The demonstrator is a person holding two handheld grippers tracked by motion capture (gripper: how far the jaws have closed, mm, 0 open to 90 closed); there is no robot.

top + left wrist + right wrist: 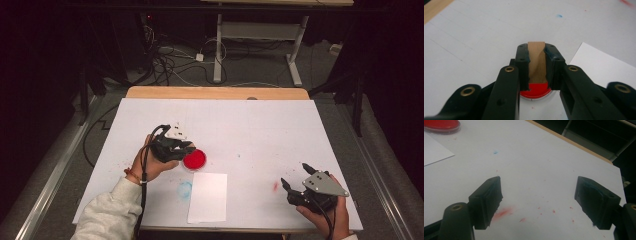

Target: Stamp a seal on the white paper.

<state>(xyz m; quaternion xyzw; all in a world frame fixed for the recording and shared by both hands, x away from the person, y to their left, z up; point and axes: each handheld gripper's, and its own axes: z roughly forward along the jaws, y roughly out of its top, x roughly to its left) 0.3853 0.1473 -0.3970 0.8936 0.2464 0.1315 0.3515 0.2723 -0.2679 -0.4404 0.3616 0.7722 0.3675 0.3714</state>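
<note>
A wooden stamp (pixel 536 62) is clamped in the left gripper (pixel 537 65), directly over the red ink pad (pixel 194 159). The right gripper (pixel 539 202) is held agape w/ nothing in it (near a red smudge (pixel 502 213)). Risk: stamp could be tilted by the grip, so ink may be smeared on the white paper (pixel 208 197).
</note>
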